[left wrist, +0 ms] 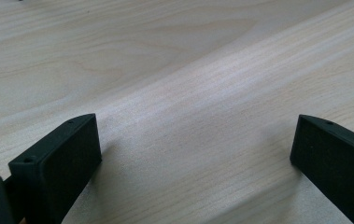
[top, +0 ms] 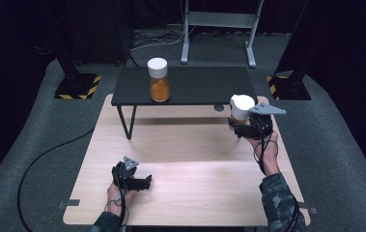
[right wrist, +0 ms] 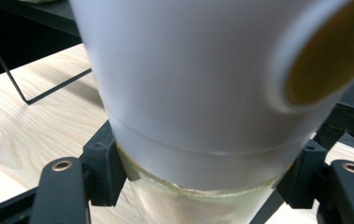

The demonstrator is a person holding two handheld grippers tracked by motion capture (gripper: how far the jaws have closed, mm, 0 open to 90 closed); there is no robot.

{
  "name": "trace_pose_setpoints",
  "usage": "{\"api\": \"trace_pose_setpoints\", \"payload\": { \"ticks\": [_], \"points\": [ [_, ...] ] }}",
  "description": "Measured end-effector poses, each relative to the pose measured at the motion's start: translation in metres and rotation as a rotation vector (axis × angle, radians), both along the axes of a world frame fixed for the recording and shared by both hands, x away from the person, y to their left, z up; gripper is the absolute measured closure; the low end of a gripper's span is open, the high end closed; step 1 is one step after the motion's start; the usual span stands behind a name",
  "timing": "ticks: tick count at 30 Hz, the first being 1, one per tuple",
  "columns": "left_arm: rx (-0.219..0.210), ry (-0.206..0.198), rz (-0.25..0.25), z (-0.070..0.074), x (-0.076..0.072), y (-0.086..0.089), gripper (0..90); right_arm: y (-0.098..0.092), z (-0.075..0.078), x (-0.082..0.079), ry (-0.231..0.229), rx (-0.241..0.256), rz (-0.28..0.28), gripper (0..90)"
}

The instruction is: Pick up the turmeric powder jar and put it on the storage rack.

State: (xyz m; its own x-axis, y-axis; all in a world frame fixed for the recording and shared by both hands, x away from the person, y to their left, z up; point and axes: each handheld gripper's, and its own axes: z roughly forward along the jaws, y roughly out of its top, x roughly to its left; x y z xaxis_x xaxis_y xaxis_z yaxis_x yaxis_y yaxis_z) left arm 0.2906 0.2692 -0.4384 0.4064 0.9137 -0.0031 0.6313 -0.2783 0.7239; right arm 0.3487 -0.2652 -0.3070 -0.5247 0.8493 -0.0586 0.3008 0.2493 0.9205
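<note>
At 3 o'clock of the pale wooden table (top: 185, 159), right gripper (top: 245, 126) clamps a white-capped clear glass jar (top: 241, 107) on its glass just below the cap. Judged rigid, slippery, breakable; hold there. Left gripper (top: 144, 182) at 7 o'clock, jaws apart, empty.
</note>
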Motion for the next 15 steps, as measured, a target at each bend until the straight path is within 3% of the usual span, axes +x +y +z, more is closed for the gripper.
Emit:
{"api": "trace_pose_setpoints", "payload": {
  "ticks": [15],
  "points": [
    [0.001,0.001,-0.002,0.000,0.000,0.000,1.3,0.008,0.014,0.018,0.001,0.013,0.017,29.5]
  ]
}}
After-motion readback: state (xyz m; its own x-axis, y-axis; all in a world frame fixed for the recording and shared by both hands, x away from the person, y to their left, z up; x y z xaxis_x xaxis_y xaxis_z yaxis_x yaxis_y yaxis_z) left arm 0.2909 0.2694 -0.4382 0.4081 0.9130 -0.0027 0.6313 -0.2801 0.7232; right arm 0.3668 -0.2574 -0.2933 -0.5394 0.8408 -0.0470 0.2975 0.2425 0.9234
